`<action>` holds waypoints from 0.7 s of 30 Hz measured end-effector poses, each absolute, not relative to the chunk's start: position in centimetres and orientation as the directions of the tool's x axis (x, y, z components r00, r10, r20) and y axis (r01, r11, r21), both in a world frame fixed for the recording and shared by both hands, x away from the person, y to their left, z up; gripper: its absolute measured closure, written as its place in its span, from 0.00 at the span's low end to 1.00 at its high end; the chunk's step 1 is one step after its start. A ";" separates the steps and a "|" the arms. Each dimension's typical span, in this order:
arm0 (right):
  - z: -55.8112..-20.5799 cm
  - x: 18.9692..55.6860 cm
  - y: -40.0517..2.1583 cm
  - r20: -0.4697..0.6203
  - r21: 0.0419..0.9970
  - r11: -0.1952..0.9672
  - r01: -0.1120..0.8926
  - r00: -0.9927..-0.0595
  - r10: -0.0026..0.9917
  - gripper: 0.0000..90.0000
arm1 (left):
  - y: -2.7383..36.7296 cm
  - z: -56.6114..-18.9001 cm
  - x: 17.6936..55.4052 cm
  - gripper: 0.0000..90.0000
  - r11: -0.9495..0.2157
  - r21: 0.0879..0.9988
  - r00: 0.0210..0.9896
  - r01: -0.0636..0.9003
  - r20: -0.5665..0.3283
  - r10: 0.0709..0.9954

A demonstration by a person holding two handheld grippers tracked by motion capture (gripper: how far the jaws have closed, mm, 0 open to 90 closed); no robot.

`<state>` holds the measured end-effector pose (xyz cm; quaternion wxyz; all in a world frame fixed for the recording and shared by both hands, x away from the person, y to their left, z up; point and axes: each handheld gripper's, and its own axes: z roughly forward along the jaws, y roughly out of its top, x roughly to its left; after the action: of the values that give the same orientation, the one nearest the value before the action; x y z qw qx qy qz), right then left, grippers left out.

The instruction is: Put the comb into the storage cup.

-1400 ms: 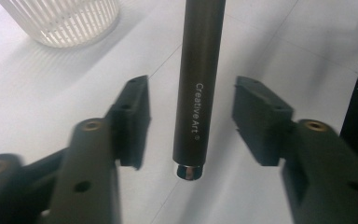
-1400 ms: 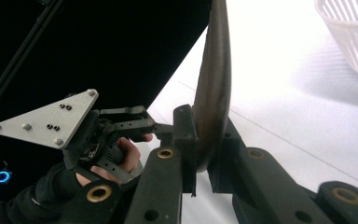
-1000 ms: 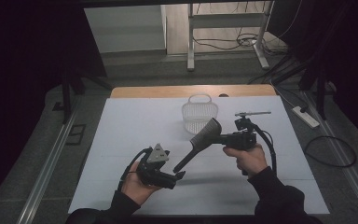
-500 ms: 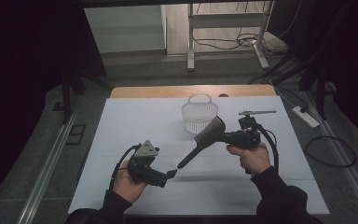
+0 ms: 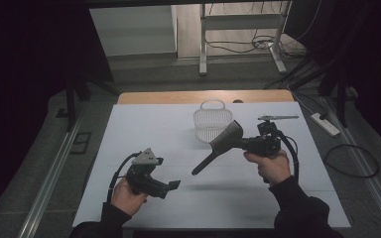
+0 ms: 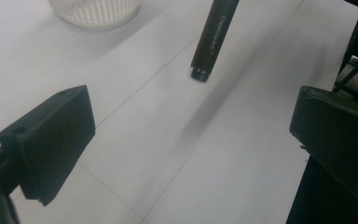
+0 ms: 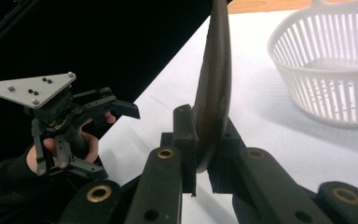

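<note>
Now the right gripper has its fingers clamped on the broad head of a black brush, held above the worktop with the smooth matte handle pointing to 7 o'clock. The left gripper has just spread its fingers, nothing between them. Keep the grip firm and lower the brush into the white slotted plastic basket at 11 o'clock.

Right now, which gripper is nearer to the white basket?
Right. The right gripper, clamped on a black spatula, is just beside the white basket. The left gripper, jaws open and empty, sits farther back toward the person.
</note>
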<state>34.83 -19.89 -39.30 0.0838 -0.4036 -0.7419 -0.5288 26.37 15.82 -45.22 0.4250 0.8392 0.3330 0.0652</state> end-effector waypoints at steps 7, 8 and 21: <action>-39.1 35.1 -20.3 0.546 0.721 0.101 0.685 -0.653 0.525 0.93 | 17.7 -45.3 25.8 0.00 -0.405 0.755 0.742 0.516 -0.157 0.652; -39.2 35.1 -20.3 0.546 0.721 0.100 0.685 -0.652 0.526 0.93 | 17.9 -45.3 25.7 0.00 -0.400 0.756 0.738 0.519 -0.159 0.656; -38.4 35.7 -21.0 0.551 0.727 0.069 0.683 -0.640 0.535 0.93 | 20.1 -45.7 24.5 0.00 -0.368 0.748 0.709 0.551 -0.188 0.679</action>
<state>35.75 -20.98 -38.41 0.0687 -0.4185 -0.7277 -0.5390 24.53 20.13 -45.73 0.4198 0.8237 0.3735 0.0761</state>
